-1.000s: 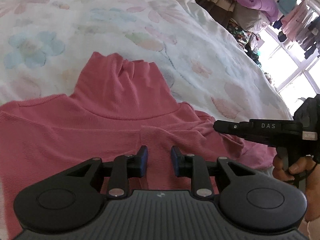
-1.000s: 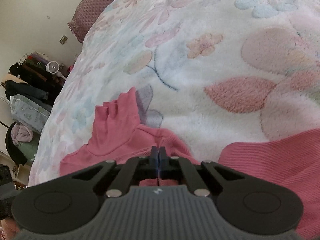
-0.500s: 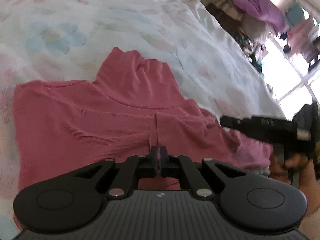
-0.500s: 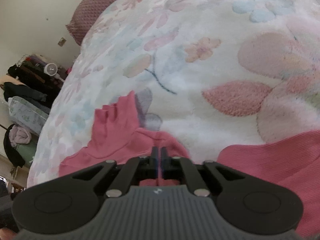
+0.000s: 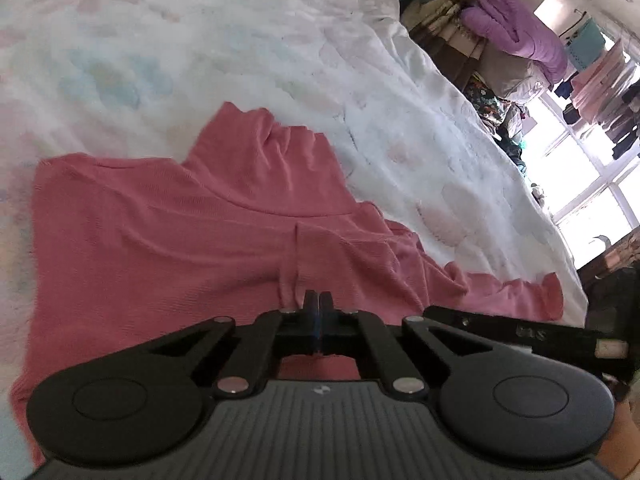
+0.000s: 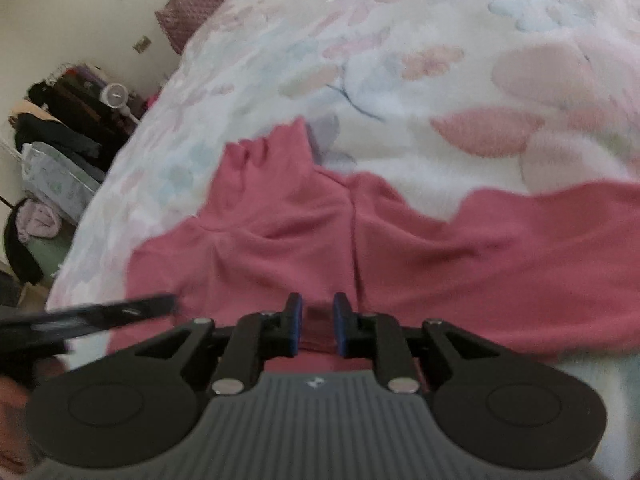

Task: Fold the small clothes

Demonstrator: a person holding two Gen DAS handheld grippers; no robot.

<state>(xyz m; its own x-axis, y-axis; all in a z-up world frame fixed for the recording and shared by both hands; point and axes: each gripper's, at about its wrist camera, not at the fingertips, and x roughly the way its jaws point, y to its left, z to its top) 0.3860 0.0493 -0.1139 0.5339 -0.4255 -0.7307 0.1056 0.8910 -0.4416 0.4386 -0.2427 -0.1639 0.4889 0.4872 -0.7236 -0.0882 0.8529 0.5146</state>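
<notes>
Since a second ago both grippers have swapped roles: the left gripper (image 5: 318, 300), then gaping over the cloth, is now pinched tight on a raised ridge of the pink turtleneck top (image 5: 168, 240), while the right gripper (image 6: 318, 320), then clamped, is opening, its pads a narrow gap apart with a fold of pink fabric between them. Whether those pads touch the cloth is hard to tell. The top lies spread on the floral blanket (image 5: 240, 40), collar pointing away; more of its body shows than before. One sleeve trails out of the right wrist view's edge. Motion blur smears the left tool in that view, and the top's hem hides behind the gripper bodies.
</notes>
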